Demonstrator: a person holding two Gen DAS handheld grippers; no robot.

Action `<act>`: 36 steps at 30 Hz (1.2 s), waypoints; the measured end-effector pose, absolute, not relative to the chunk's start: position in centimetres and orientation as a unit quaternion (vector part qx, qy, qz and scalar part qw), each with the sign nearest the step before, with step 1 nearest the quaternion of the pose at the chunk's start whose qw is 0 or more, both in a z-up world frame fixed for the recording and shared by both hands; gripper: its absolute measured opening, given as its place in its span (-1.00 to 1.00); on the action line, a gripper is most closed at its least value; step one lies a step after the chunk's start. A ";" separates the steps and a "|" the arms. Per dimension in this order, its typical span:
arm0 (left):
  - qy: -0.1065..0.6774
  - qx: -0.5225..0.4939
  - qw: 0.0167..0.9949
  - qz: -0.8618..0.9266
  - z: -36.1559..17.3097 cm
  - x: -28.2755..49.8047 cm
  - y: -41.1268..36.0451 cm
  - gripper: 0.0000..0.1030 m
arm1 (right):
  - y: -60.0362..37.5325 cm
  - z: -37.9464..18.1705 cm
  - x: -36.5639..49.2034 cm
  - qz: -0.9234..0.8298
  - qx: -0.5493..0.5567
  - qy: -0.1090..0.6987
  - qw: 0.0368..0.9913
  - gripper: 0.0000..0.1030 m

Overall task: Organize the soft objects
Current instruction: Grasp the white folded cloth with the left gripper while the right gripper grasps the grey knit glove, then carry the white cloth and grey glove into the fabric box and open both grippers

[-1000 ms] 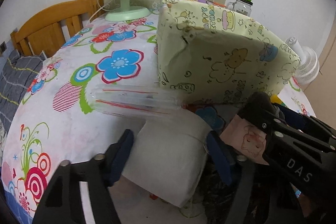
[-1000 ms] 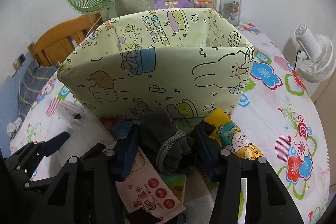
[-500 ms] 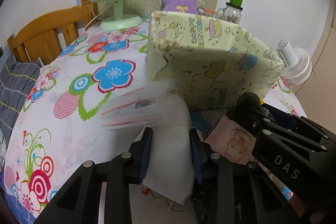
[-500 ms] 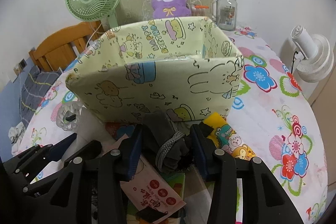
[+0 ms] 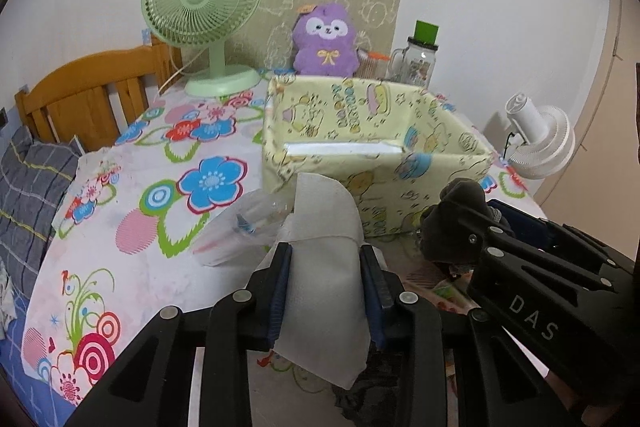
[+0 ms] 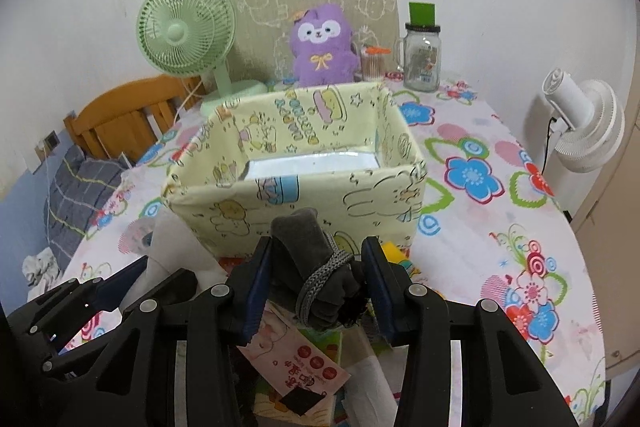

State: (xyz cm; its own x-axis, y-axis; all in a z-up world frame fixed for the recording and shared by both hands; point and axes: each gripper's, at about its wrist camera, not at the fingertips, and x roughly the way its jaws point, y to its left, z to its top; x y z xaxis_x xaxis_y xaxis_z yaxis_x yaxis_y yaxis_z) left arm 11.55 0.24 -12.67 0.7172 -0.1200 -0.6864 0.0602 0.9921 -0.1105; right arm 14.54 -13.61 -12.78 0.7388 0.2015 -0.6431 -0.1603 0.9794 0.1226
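My left gripper (image 5: 326, 251) is shut on a white cloth pouch (image 5: 324, 279), with a clear plastic wrapper (image 5: 244, 227) trailing off its left side. The right gripper (image 6: 318, 249) is shut on a rolled dark grey sock (image 6: 312, 267), which also shows at the right of the left wrist view as a dark bundle (image 5: 456, 223). Both are lifted off the table, just in front of the pale yellow cartoon-print fabric box (image 6: 296, 167), whose open inside shows a white bottom (image 6: 312, 163). The same box (image 5: 372, 143) fills the middle of the left wrist view.
Packets and a yellow cartoon cloth (image 6: 396, 259) lie under the grippers. Behind the box stand a green fan (image 5: 200, 11), a purple plush toy (image 6: 320, 43) and a glass jar (image 6: 422, 51). A white fan (image 6: 584, 127) stands right, a wooden chair (image 5: 88, 91) left.
The left gripper closed on the white pouch. Both grippers rose with their loads, so the box's open top and white bottom have come into sight.
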 end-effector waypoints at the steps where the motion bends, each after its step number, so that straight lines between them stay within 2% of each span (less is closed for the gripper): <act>1: 0.370 -0.039 0.927 -0.049 -12.4 11.5 0.2 -0.35 | -13.7 -12.6 14.5 0.097 0.030 0.346 0.933 -0.07; 22: 0.318 -0.027 0.946 -0.059 -6.8 9.2 -1.5 -0.35 | -15.5 -6.7 11.3 0.095 0.036 0.287 0.953 -0.07; 36: 0.308 -0.023 0.949 -0.067 -5.4 9.4 -1.9 -0.35 | -15.6 -5.2 11.3 0.097 0.039 0.277 0.955 -0.07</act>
